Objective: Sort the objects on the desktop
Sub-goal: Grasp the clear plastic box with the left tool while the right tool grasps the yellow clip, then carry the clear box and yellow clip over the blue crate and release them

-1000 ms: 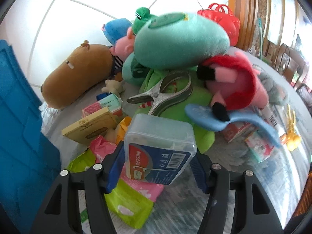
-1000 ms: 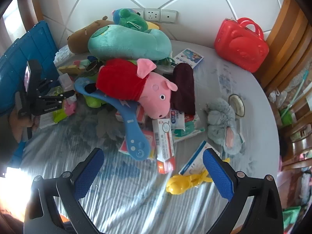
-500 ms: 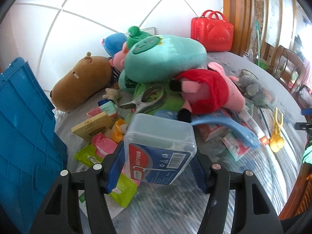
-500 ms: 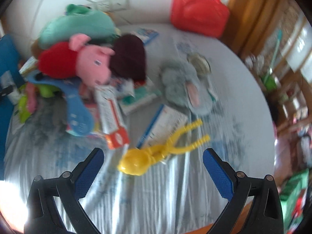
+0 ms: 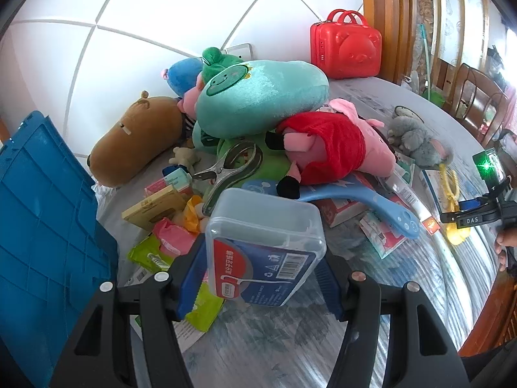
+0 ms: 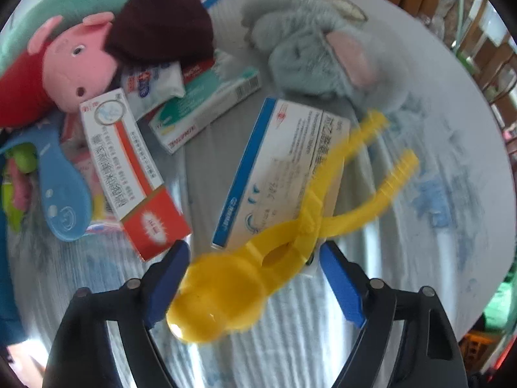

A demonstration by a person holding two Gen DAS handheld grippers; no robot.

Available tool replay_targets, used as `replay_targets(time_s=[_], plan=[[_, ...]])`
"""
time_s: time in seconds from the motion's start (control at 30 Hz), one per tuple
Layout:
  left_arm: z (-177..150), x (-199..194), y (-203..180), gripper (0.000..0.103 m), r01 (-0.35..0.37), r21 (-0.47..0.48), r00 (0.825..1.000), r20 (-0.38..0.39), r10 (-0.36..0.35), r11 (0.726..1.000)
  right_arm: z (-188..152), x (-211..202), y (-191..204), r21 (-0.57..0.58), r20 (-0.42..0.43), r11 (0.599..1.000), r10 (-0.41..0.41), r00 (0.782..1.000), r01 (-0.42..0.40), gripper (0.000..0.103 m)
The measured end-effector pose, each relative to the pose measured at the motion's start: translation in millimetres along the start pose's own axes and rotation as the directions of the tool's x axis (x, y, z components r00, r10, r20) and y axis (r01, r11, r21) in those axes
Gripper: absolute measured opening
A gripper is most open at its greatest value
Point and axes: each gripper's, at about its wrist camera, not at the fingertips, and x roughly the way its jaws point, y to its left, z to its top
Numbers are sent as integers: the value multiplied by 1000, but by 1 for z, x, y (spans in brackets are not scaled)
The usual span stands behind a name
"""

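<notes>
Left claw (image 5: 258, 278): clamped on the clear floss box (image 5: 263, 245), held above the desk (image 5: 290, 349); blue crate (image 5: 42, 226) just to its left
Right claw (image 6: 255, 278): jaws wide apart, straddling the round head of the yellow tongs (image 6: 290, 236); whether the pads touch it, cannot tell
Beyond: blue-edged medicine box (image 6: 281, 168) under the tongs; pig plush (image 6: 64, 64); grey plush (image 6: 323, 51)

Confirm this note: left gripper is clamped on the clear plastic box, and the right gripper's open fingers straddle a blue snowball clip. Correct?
Not quite. In the right wrist view the snowball clip is yellow, not blue. The rest stands: the left gripper clamps the clear plastic box, and the right gripper is open.
</notes>
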Motion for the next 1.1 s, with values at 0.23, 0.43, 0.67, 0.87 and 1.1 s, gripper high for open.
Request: replay_targets(time_s=[0.23,0.43,0.67,0.87,1.1], plan=[[0,-2,-1,61,3,-15,1000,8,-2,1000,-3,-2,-3,-63,-48,996,-67,997,64,45],[0,-6,-4,61,4,-10,1000,14,-4,1000,-16,-2,-11,-67,-83,996,-63,995,57,33],[4,-21,-3,61,3,-21,999,44,-2,1000,-22,-39,-13,-91,-39,996,-30,999,26,32],[13,-48,-6,61,0,-55,995,97,6,998,-23,-97,-8,-143,25,990,6,1000,-3,32],[25,-107,-3,61,-23,-130,984,170,45,991,-11,-182,27,-292,146,954,106,984,-60,32]])
